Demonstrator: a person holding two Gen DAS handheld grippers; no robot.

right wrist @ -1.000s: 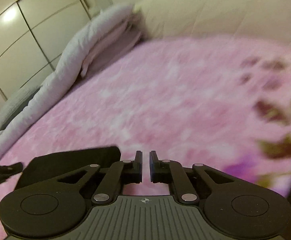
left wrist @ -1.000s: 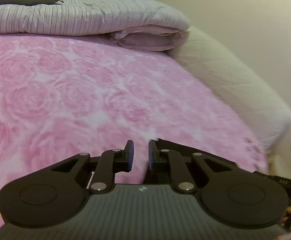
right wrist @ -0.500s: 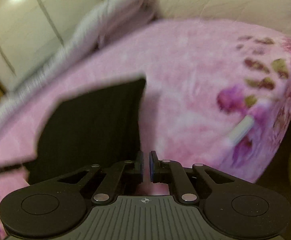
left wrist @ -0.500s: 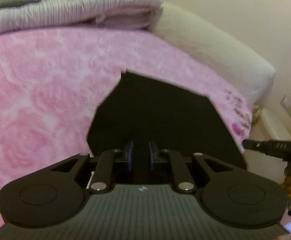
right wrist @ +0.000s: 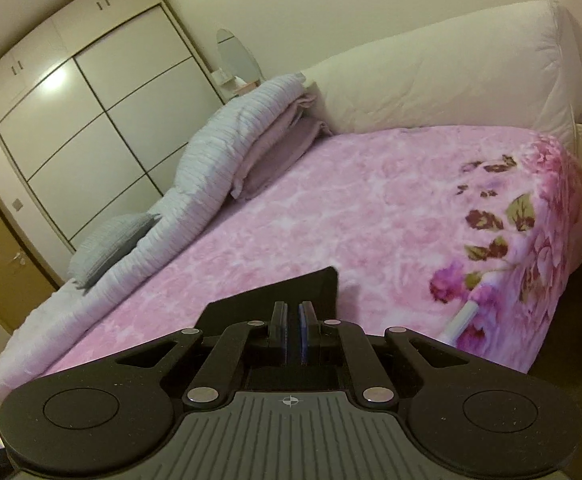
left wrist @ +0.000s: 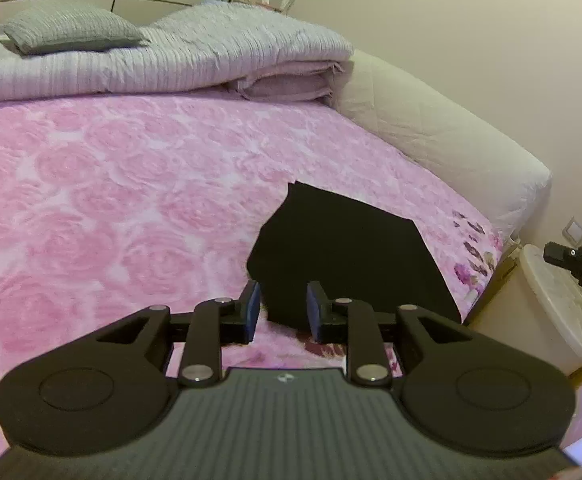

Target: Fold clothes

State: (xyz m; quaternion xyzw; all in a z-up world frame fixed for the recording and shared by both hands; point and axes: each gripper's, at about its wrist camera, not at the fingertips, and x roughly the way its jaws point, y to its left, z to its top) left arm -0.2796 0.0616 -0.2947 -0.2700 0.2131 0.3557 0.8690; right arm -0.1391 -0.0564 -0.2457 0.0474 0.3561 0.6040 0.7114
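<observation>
Left wrist view: black garment (left wrist: 347,256) lies folded flat on the pink rose blanket (left wrist: 111,208), near the bed's front corner w/ the darker flower print. Edges look straight and angular, so it reads as a compact fold parked where both hands reach it w/o leaning. Left gripper (left wrist: 282,310) sits just short of the garment's near edge, jaws opening, blue pads apart. Cloth shows in the gap beyond them, but the pads don't press it; probably a release so the fold stays put.

Right wrist view: right gripper (right wrist: 292,332) has its jaws almost together, only a thin slit btwn the pads. Garment (right wrist: 251,304) is directly behind the fingers; can't tell if a thin layer is pinched or nothing at all.

Further out: grey striped duvet (left wrist: 163,60) and pillow (left wrist: 67,32) are stacked along the far side, likely to leave the middle free as work space. Cream headboard (right wrist: 431,80), wardrobe (right wrist: 103,112), and a pale bin (left wrist: 559,304) beside the bed. Task looks well along for this item.
</observation>
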